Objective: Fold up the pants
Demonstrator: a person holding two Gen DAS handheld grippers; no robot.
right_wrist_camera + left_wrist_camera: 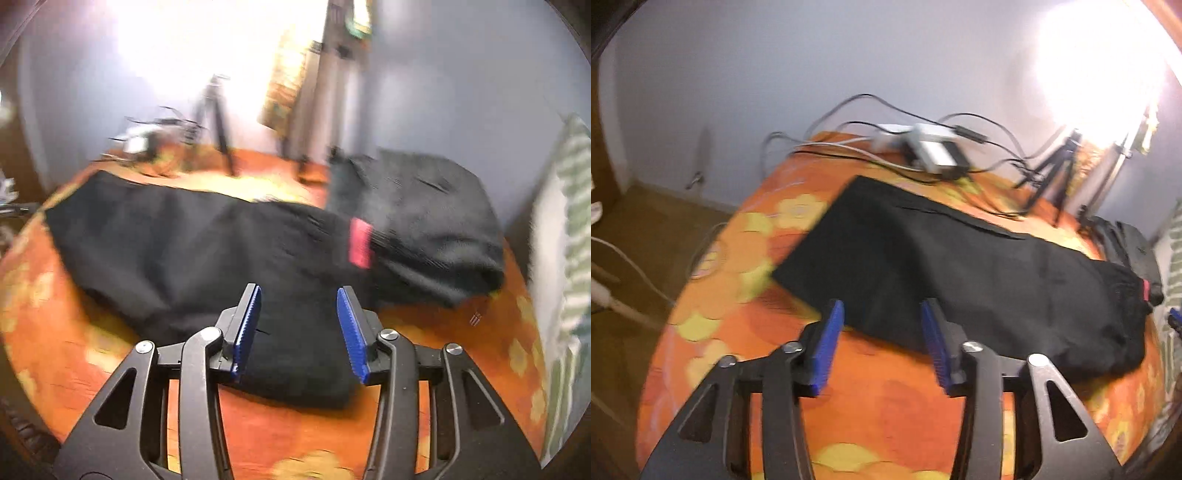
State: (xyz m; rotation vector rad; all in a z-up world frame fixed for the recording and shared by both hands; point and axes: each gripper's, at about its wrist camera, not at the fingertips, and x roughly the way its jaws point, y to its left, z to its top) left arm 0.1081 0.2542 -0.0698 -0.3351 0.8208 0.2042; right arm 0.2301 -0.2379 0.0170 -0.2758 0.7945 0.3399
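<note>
Black pants (960,273) lie flat on the orange bed (879,413). Left gripper (882,343) and right gripper (300,328) both spread, holding nothing.

The bed (886,417) has an orange cover with yellow flowers. Black pants (960,280) lie flat across its middle. Behind the pants, near the wall, lie a white box (932,149) and tangled black cables (997,162). Touching the pants' waist end, another dark garment (424,206) lies bunched

No text can be read — the views are blurred.
</note>
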